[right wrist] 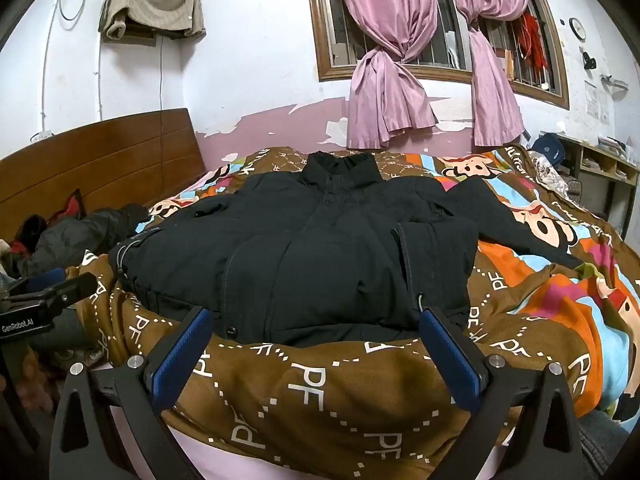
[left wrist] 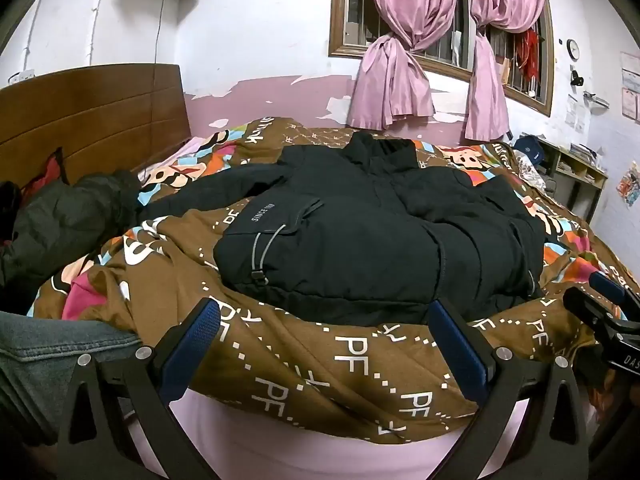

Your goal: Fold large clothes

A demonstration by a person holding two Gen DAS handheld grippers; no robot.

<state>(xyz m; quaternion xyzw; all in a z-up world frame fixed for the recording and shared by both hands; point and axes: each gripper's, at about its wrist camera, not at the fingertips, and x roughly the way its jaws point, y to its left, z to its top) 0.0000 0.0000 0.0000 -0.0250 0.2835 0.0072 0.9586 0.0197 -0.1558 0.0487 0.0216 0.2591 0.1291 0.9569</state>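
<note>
Black jacket point(left wrist: 360, 216) lying flat on bed quilt point(left wrist: 320, 368), just ahead of both grippers. Left gripper point(left wrist: 324, 320) and right gripper point(right wrist: 316, 328) hovering, jaws wide apart, empty. Jacket looking puffy, soft, bulky; gripping hem corners or sleeves likely best.

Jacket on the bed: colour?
Black jacket, small pale lettering near one side; clearest in the right wrist view.

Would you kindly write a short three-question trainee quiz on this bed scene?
1. True or false: the black jacket is already folded.
2. What lies under the jacket: A) patterned quilt, B) bare mattress, C) white towel?
3. Fill in: the left tongs and right tongs are both ____.

Key: 1 false, it lies spread out with sleeves extended; 2 A; 3 open, holding nothing.
</note>
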